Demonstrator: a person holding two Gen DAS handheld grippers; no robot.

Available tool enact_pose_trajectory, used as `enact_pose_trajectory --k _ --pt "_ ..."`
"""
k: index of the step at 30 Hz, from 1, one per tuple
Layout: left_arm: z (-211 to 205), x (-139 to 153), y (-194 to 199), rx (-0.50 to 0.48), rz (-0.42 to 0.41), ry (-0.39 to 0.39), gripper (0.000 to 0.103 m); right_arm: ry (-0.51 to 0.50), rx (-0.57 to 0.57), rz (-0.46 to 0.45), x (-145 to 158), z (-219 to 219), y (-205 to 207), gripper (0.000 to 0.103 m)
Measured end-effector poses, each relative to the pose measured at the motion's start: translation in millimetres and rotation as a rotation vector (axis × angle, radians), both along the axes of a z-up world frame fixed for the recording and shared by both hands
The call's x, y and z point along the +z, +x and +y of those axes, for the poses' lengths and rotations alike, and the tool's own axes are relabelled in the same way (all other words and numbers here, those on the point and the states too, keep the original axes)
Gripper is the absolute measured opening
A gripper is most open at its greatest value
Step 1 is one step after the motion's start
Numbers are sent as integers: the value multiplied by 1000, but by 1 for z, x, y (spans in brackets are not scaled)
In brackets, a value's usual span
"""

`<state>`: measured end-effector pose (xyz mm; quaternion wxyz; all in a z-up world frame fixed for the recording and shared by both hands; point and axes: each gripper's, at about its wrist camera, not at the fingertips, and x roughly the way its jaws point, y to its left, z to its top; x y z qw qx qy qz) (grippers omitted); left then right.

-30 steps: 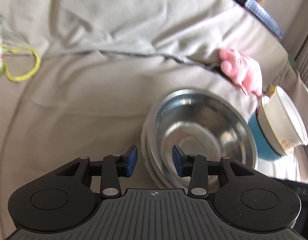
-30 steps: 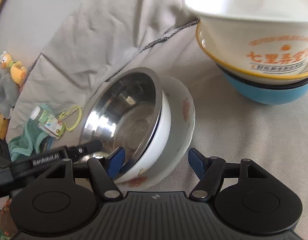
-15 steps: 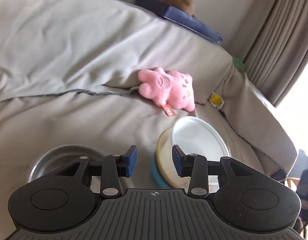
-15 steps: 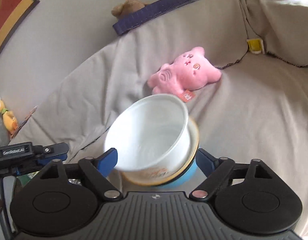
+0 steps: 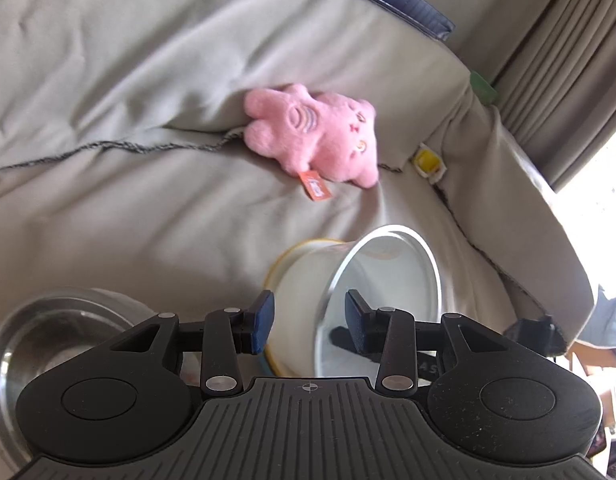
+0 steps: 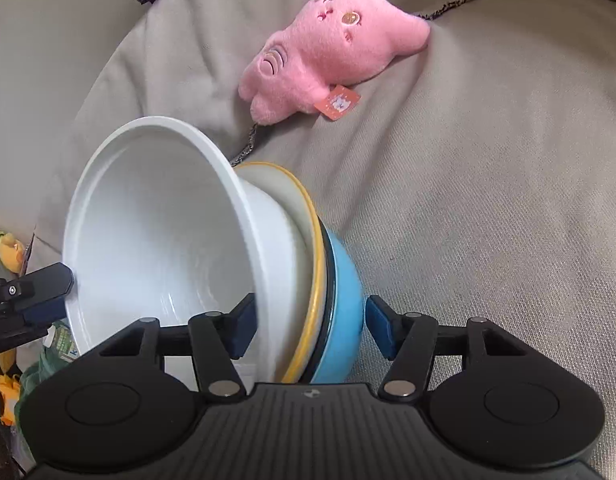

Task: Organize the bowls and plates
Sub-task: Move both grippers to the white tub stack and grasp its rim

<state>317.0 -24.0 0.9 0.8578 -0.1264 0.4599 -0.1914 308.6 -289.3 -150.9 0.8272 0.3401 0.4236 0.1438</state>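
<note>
The left gripper [image 5: 308, 326] pointed forward with its jaws parted, blue pads facing each other across a moderate gap. The right gripper [image 6: 309, 330] held its jaws set wider. In the right wrist view, the left gripper's tip showed at the left edge.

White bowl [image 6: 156, 232] tilted in yellow-rimmed bowl [image 6: 304, 216], blue bowl [image 6: 343, 300] beneath (all nested), steel bowl [image 5: 48, 344] beside

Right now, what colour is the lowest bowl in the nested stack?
Light blue: the bottom bowl shows best in the right wrist view.
</note>
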Motion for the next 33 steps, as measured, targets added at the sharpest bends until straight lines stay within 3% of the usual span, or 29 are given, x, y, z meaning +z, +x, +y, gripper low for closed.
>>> enact_pose_trajectory --k 4,7,12,17,24,27,33 --pt "-12 -2 0 13 16 31 43 39 -3 6 -5 -11 0 55" --pt "-20 -6 3 12 22 76 46 1 -7 0 -5 -9 -1 52" --pt "-39 -19 9 0 48 236 45 0 12 -12 -3 -5 -4 52" --pt "-50 -37 18 0 67 329 48 7 19 -11 -3 -6 -6 52" --pt "-62 -64 30 -14 127 316 50 -5 29 -27 -2 -5 -6 52" --pt "-64 -62 31 -3 139 292 54 -4 24 -24 -4 -8 -5 52" --pt "-79 -59 26 -30 154 344 56 14 10 -14 -9 -16 -5 52"
